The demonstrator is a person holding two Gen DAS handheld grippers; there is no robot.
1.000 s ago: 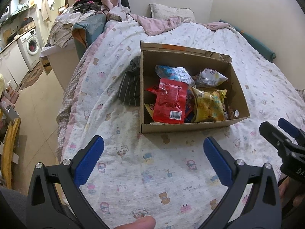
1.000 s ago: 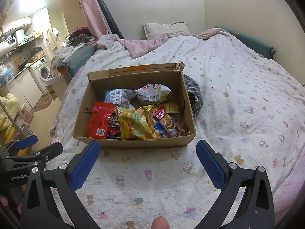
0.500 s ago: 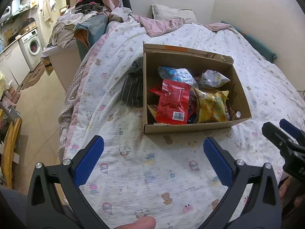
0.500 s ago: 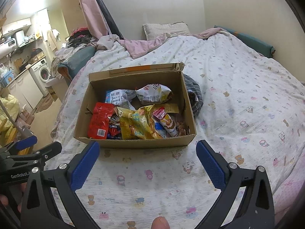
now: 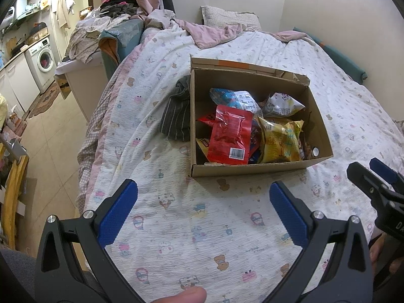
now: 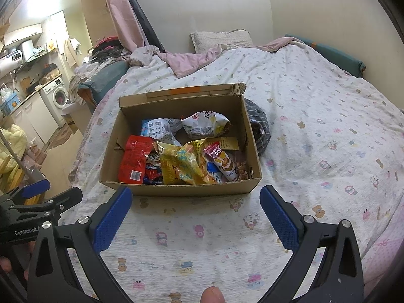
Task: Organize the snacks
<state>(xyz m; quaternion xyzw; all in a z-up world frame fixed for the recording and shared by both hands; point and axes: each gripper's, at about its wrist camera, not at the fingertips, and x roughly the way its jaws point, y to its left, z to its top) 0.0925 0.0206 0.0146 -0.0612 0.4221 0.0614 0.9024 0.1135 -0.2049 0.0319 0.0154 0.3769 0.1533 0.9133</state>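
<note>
Snack packets heaped inside an open cardboard box [image 5: 255,169] on the bed [image 5: 202,227], toward the bed's left edge and short of the pillow end. Red packet [image 5: 231,133] at the box's left side, yellow packet [image 5: 281,139] beside it toward the middle, white and blue packets [image 6: 161,128] against the far wall, a small pink-topped packet [image 6: 222,161] near the right wall. Striped dark cloth [image 5: 178,116] bunched just outside the box, touching its side wall.

Left gripper [image 5: 203,210] above the printed bedsheet short of the box, fingers spread wide, nothing between them. Right gripper [image 6: 195,210] likewise wide apart and empty, near the box's front wall, not touching it.

Compared with a second ago: box sitting slightly lower and nearer in the left view, slightly nearer in the right view too; packets unchanged in arrangement; both grippers as wide apart as before.

Washing machine [image 5: 41,58] and piled clothes [image 5: 116,7] beyond the bed's left edge.
</note>
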